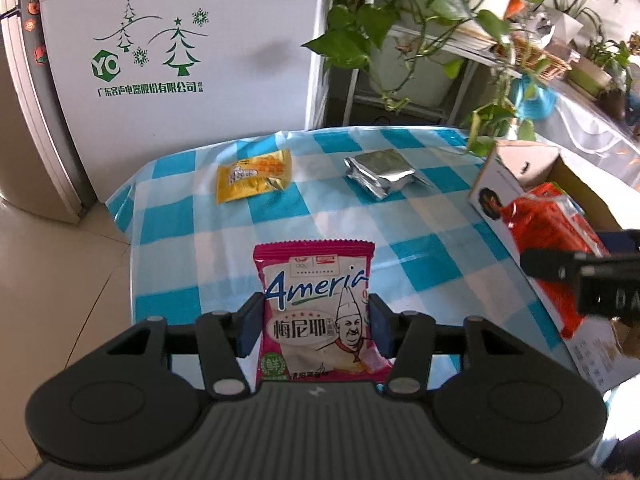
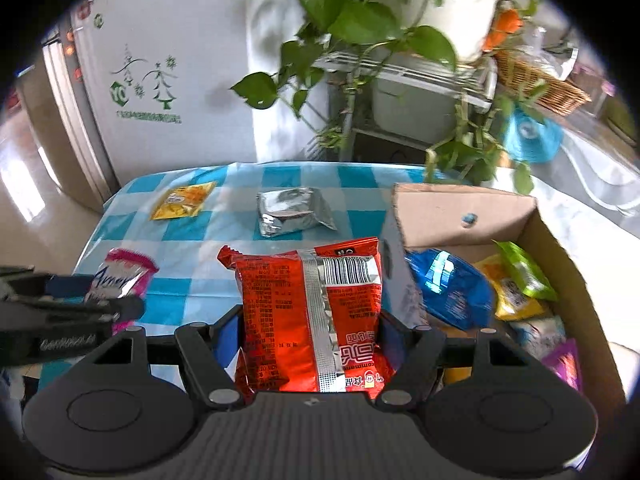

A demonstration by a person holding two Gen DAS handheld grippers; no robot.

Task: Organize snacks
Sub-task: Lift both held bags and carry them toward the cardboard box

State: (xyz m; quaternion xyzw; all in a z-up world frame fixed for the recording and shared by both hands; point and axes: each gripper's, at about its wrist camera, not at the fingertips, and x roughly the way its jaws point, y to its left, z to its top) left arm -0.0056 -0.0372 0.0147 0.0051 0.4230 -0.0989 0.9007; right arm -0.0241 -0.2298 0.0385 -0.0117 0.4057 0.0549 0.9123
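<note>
My left gripper [image 1: 314, 326] is shut on a pink and white snack packet [image 1: 316, 312], held upright above the blue checked tablecloth [image 1: 224, 248]. My right gripper [image 2: 310, 332] is shut on a red snack bag [image 2: 310, 312], back side showing its barcode, beside the open cardboard box [image 2: 552, 240]. In the right wrist view the pink packet [image 2: 120, 276] and the left gripper [image 2: 80, 300] appear at the left. In the left wrist view the red bag [image 1: 548, 224] and the right gripper [image 1: 568, 268] show at the right, by the box [image 1: 516, 168].
A yellow packet [image 1: 252, 176] and a silver foil packet [image 1: 380, 174] lie at the table's far side. The box holds several packets, among them a blue [image 2: 452, 288], a green [image 2: 524, 272] and a purple one [image 2: 566, 364]. Trailing plants [image 2: 360, 20] and a white refrigerator [image 1: 180, 48] stand behind the table.
</note>
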